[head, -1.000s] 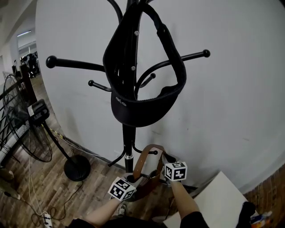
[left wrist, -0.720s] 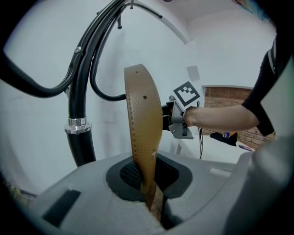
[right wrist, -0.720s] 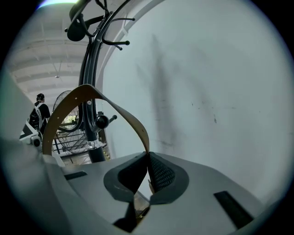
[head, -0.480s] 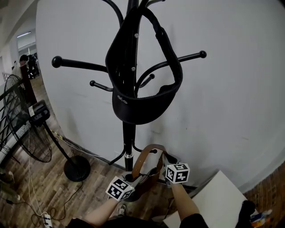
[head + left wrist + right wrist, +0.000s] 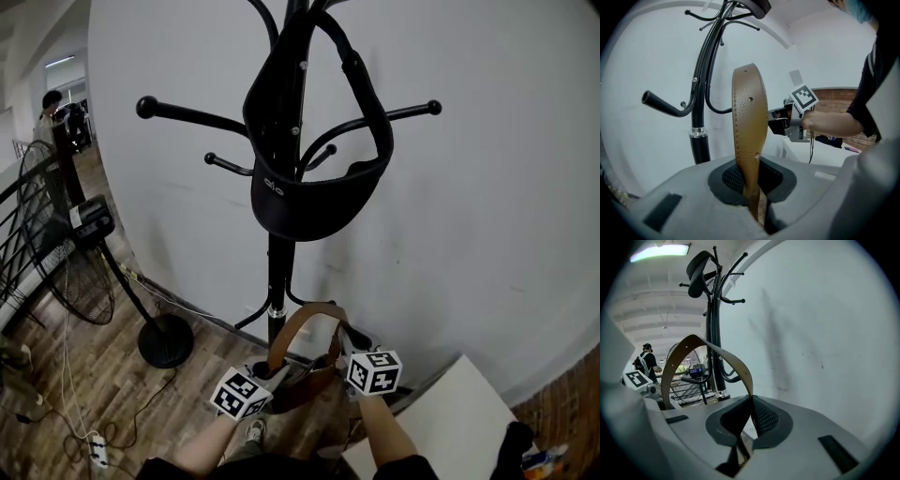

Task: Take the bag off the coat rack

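The bag (image 5: 302,387) is brown leather and hangs low, just in front of the foot of the coat rack (image 5: 278,272), between and a little under the two tools. Only part of its body shows, so its shape cannot be told. Its strap (image 5: 281,337) rises from it as a narrow upright arch w/ the long axis vertical; the grain and one small hole show clearly in the left gripper view (image 5: 750,122).

The left hand-held gripper (image 5: 265,373) is closed on one leg of this arch, and the strap runs down into its pads (image 5: 757,206). The right hand-held gripper (image 5: 339,361) is closed on the other leg, where the band enters the jaws edge-on (image 5: 740,446). So the strap goes up and over from each tool (image 5: 693,339), w/ the rack pole (image 5: 699,93) directly beyond it.

The left tool is nearer to the pole. A low peg (image 5: 647,98) sticks out to the left of the strap. No view shows if the arch is round a low hook or already free. Probably the move needs the arch brought toward the person, away from the pole.

Higher up, a black strap-hung item (image 5: 319,197) sits on the upper hooks, well apart from the grippers. A pedestal fan (image 5: 56,253) stands at left and a white surface (image 5: 450,422) at right.
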Demonstrator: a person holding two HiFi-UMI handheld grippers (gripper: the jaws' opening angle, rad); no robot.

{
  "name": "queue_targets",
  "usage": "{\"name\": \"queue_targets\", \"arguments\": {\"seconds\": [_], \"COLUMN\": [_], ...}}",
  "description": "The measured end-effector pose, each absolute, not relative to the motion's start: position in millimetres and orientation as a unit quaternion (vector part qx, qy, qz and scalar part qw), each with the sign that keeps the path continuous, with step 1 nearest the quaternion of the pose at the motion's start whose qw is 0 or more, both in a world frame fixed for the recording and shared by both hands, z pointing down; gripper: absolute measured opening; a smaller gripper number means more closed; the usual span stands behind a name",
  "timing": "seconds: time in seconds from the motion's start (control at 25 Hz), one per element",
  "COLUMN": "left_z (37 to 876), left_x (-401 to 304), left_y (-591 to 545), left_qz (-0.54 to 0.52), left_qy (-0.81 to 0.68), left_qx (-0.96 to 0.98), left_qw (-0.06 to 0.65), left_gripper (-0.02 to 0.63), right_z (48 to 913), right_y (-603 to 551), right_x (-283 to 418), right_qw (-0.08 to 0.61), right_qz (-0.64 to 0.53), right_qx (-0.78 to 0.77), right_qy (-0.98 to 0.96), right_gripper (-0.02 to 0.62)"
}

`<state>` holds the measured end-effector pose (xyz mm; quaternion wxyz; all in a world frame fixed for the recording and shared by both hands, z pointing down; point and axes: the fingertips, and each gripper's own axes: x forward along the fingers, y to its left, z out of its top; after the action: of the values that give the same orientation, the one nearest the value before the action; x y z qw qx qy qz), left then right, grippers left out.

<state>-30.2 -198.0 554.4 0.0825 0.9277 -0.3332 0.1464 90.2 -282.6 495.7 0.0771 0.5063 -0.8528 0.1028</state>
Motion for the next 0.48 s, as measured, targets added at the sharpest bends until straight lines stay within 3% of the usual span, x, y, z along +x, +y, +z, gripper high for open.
{"name": "queue_targets", "arguments": {"seconds": [0.48], "left_z": [552.2], "left_x": [-76.5], "left_y": [-158.3], "left_qz": [0.133], "left_qy": [-0.395], "left_qx": [0.905], "left_qw": [0.088], "left_gripper": [0.031], "right_z": [501.7], "right_y": [-227.3], "right_x": [58.4], "right_qw": [0.064], "right_qz": [0.125], "right_qx": [0.470], "right_qy": [-0.872], "right_gripper": [0.011]}}
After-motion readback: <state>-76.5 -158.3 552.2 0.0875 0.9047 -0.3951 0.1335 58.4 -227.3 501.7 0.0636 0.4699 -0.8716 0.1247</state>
